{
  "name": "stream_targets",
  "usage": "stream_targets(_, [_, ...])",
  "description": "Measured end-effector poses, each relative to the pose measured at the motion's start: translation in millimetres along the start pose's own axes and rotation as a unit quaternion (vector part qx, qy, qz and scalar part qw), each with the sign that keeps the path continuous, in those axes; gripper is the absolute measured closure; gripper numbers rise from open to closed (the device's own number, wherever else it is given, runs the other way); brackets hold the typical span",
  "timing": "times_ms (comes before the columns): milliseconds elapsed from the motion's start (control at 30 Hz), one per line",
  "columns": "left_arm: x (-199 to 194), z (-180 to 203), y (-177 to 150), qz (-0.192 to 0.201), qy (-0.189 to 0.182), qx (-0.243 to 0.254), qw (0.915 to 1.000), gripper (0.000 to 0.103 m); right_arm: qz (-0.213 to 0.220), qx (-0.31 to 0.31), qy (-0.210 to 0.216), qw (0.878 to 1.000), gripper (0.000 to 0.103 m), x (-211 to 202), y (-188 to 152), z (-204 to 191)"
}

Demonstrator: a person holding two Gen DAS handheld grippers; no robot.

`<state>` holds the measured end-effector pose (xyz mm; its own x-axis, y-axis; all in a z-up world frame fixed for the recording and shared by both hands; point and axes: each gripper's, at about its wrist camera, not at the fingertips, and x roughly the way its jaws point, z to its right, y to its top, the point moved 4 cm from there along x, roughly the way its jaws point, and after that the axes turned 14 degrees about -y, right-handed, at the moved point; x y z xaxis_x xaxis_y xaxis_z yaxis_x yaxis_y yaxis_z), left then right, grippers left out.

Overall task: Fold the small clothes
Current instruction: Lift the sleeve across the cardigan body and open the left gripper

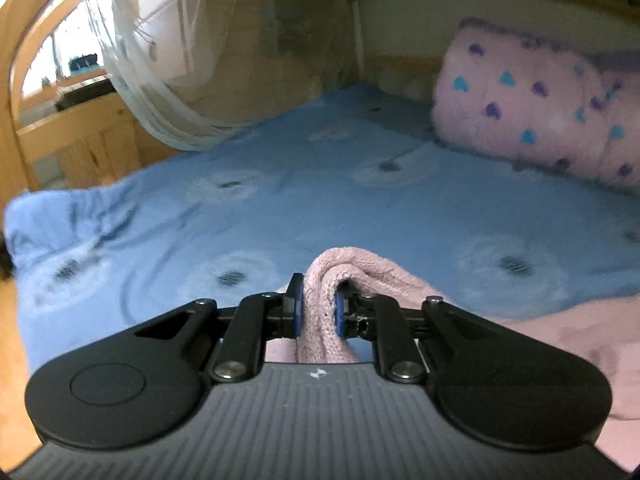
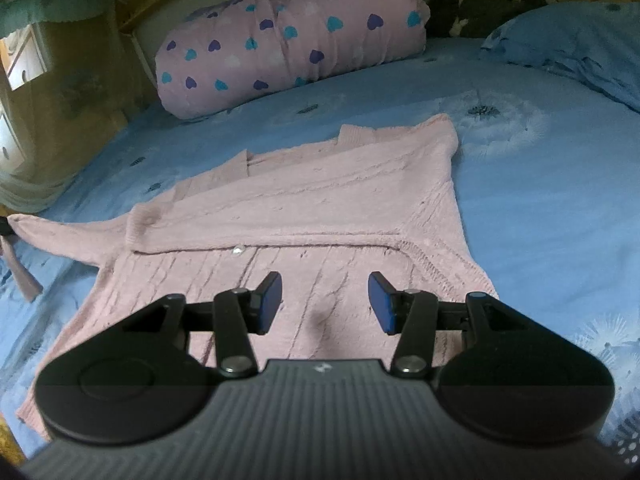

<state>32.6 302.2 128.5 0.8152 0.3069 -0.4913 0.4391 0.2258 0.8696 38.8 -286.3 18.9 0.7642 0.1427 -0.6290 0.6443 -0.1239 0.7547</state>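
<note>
Pinching one pink cardigan (image 2: 304,200): left claw (image 1: 318,312); right claw (image 2: 325,304) released

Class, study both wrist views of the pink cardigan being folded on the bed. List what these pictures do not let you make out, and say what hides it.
1. Left wrist view: most of the pink cardigan is hidden behind the left gripper, shut on a bunched fold.
2. Right wrist view: the cardigan's near hem is covered by the open right gripper.
3. Right wrist view: the dark object behind the heart-print blanket is too blurred to identify.
</note>
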Motion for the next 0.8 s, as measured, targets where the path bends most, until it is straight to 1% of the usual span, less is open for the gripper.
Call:
stream_targets(67, [-14.5, 14.0, 2.6, 0.013, -0.034, -0.007, 0.9993, 0.086, -0.004, -0.001, 0.002, 1.0, 0.053, 0.5, -0.8, -1.1])
stream_targets(167, [-34.4, 42.9, 12.7, 0.037, -0.074, 0.002, 0.9966, 0.086, -0.005, -0.002, 0.009, 1.0, 0.053, -0.9, -1.4, -3.6])
stream_targets(300, [-56.2, 92.0, 30.7, 0.063, -0.129, 0.015, 0.9896, 0.086, -0.006, -0.004, 0.01, 1.0, 0.053, -2.8, -1.5, -4.5])
stream_targets(433, [-73.7, 148.2, 40.8, 0.071, -0.185, 0.028, 0.9798, 0.086, -0.01, -0.001, 0.009, 1.0, 0.053, -4.6, -1.4, -1.5])
stream_targets(600, [-85.3, 223.5, 33.1, 0.063, -0.254, 0.059, 0.9635, 0.086, -0.014, 0.007, 0.006, 1.0, 0.053, -5.1, 0.4, 2.7])
stream_targets(700, [-80.2, 267.1, 14.0, 0.044, -0.285, 0.072, 0.9549, 0.085, -0.015, 0.011, 0.001, 1.0, 0.053, -5.7, 2.2, 4.8])
stream_targets(800, [-67.4, 310.4, -15.3, 0.017, -0.305, 0.088, 0.9483, 0.085, -0.015, 0.014, -0.003, 1.0, 0.053, -6.8, 3.7, 6.9])
